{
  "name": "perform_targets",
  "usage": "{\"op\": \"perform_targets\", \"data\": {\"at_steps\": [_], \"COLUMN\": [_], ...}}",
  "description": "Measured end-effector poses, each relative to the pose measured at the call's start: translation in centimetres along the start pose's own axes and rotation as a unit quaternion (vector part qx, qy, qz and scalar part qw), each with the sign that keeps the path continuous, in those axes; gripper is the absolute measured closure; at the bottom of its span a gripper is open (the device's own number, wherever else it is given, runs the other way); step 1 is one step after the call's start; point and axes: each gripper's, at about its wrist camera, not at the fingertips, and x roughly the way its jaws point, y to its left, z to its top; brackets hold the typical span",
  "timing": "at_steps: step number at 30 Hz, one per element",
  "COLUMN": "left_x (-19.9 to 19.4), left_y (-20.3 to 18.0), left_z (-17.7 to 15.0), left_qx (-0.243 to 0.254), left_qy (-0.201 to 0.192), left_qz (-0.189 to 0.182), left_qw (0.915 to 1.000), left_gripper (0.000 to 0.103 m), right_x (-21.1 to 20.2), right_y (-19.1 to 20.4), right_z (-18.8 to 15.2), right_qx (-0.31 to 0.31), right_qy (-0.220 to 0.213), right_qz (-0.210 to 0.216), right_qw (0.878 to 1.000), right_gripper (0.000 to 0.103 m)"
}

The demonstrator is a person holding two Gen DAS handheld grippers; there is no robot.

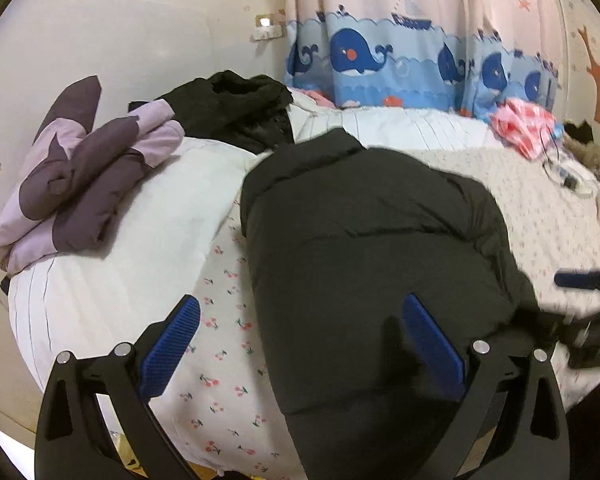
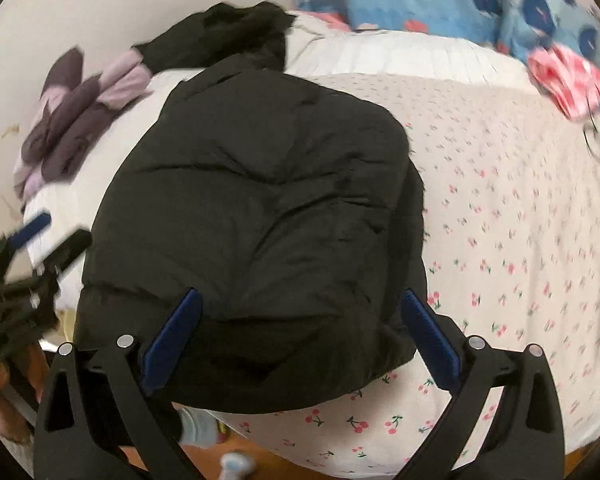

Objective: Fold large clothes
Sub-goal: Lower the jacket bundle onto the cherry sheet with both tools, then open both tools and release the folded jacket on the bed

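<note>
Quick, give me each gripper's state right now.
Left gripper: open, holding nothing, above the black puffer jacket.
Right gripper: open, holding nothing, above the same jacket.

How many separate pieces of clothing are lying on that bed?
4 clearly: black puffer jacket nearest, purple jacket folded at left, black garment behind it, pink garment by the curtain. More may be hidden at right.

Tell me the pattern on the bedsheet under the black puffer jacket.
Small red cherries with green stems on a white bedsheet, clearest in the right wrist view.
</note>
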Motion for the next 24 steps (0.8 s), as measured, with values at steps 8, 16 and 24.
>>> {"op": "perform_targets", "data": {"at_steps": [8,16,24], "left_x": [0.2,2.4,6.3], "left_y": [0.0,-0.6,-0.3], "left_z": [2.3,3.9,3.5], "left_qx": [0.013,-0.001,-0.049], "left_qy": [-0.021,-0.020,0.077], "left_qz": [0.022,0.015,-0.054], "left_qw": [0.9995,0.9997,0.9944], "left_gripper": [0.006,0.006,0.006], "right_x": [-2.6,3.1,6.1], "right_y": [-1.8,-1.5,-2.5], "right_z": [2.6,7.5,7.9], "right_qx": [0.018,0.005,0.044], "right_qy": [-0.084,-0.051,-0.001], "right_qz": [0.061,0.021,0.060], "right_qw": [0.994,0.998,0.997], "right_gripper": [0.007,0.007,0.007]}}
